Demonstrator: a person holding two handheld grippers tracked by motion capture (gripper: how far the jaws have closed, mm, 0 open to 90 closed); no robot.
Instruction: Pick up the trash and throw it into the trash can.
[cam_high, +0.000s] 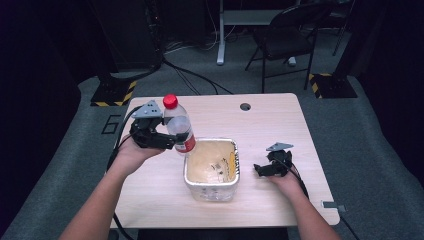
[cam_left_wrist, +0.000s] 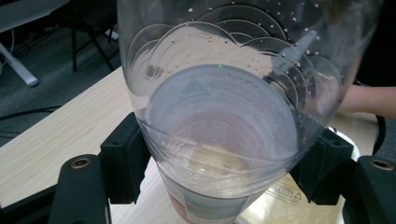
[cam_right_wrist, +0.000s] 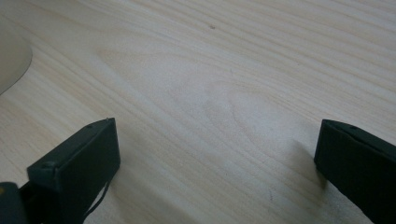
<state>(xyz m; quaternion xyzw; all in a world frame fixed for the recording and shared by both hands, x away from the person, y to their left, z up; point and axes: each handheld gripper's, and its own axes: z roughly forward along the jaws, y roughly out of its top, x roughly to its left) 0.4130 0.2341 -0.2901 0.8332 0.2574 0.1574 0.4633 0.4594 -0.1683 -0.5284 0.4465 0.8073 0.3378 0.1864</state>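
A clear plastic bottle with a red cap and a red label is held off the table, leaning slightly, just left of the clear tub. My left gripper is shut on the bottle's body. In the left gripper view the bottle bulges between the two black pads, with some water in it and droplets on the wall. My right gripper rests low on the table to the right of the tub, jaws wide apart with bare wood between its fingers.
The clear square tub stands near the middle of the wooden table, with a thin yellowish film inside. A round cable hole lies at the far edge. A black chair and floor cables stand beyond the table.
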